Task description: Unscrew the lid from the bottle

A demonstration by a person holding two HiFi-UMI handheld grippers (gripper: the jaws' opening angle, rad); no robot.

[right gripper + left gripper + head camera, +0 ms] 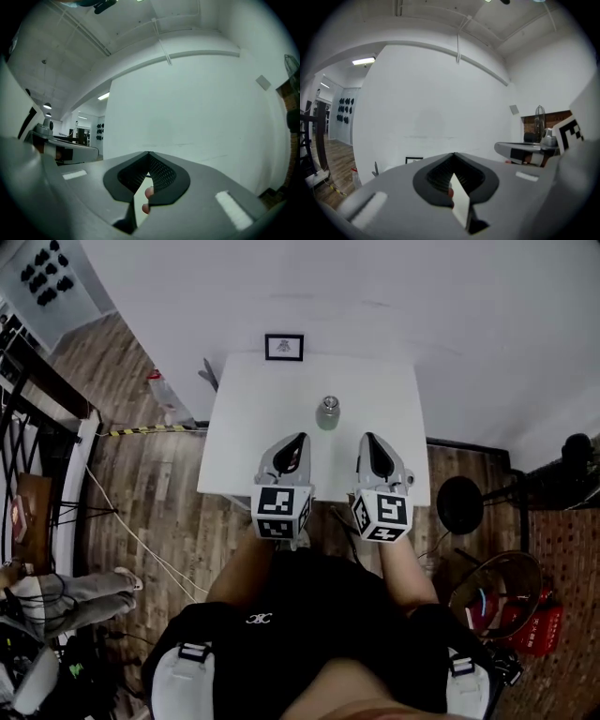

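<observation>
bottle [327, 412] stands beyond left claw [301, 438] and right claw [367, 437], both clenched empty.

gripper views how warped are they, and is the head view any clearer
Left gripper view: strong fisheye, black corners, bowed wall lines, a bright ceiling light. Right gripper view: same fisheye, cooler tint. Head view: milder bend, even light, the bottle small but sharp on the white table.

Person in a black top [309, 615] with a small white logo [260, 619]. Left tool [301, 438] and right tool [367, 437]: grey shells, black ribbed inner pads, each with a white cube bearing black square markers.
</observation>
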